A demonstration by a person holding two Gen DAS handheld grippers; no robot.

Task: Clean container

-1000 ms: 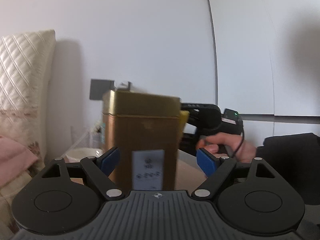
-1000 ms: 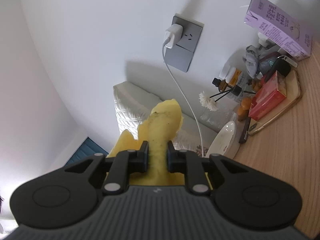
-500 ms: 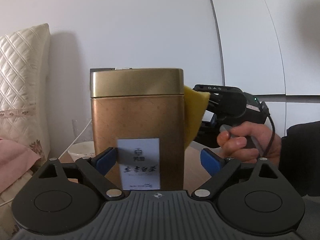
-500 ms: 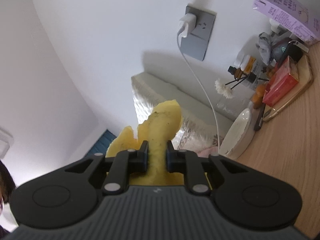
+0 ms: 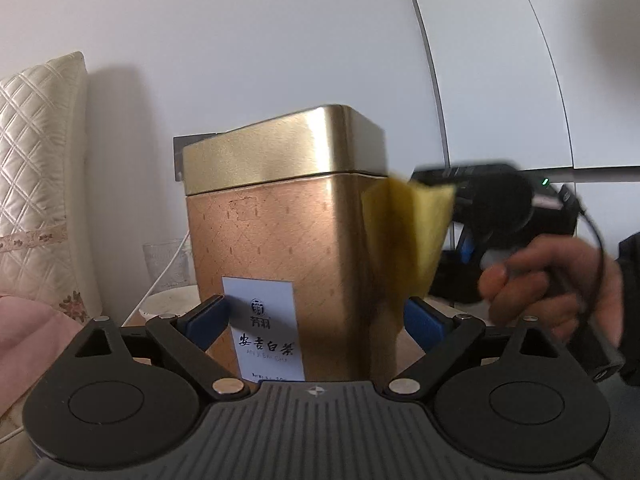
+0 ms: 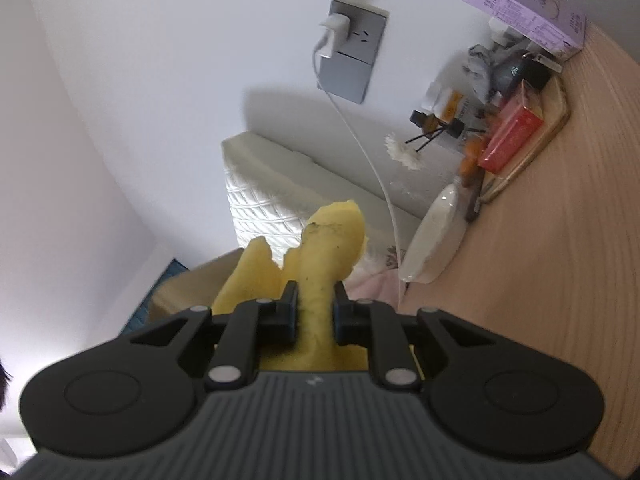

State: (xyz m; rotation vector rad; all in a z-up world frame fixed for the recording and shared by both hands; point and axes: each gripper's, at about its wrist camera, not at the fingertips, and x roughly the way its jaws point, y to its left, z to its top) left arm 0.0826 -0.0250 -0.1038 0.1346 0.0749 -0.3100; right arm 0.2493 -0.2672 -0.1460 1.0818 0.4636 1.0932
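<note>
While right gripper [image 6: 314, 316] pinches yellow sponge [image 6: 320, 248], left gripper [image 5: 316, 320] just widening, seemingly clear of tin [image 5: 280, 240] between.

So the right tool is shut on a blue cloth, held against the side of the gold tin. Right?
Not quite: the cloth is yellow, not blue, as the right wrist view shows. The right tool is shut on it, and the left wrist view shows it against the side of the gold tin.

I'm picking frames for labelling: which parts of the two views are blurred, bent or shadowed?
Left wrist view: the yellow sponge and the hand are motion-smeared, the tea tin is sharp, and the wall seams bow. Right wrist view: mostly sharp; the socket casts soft shadow and the wooden tabletop curves.
</note>
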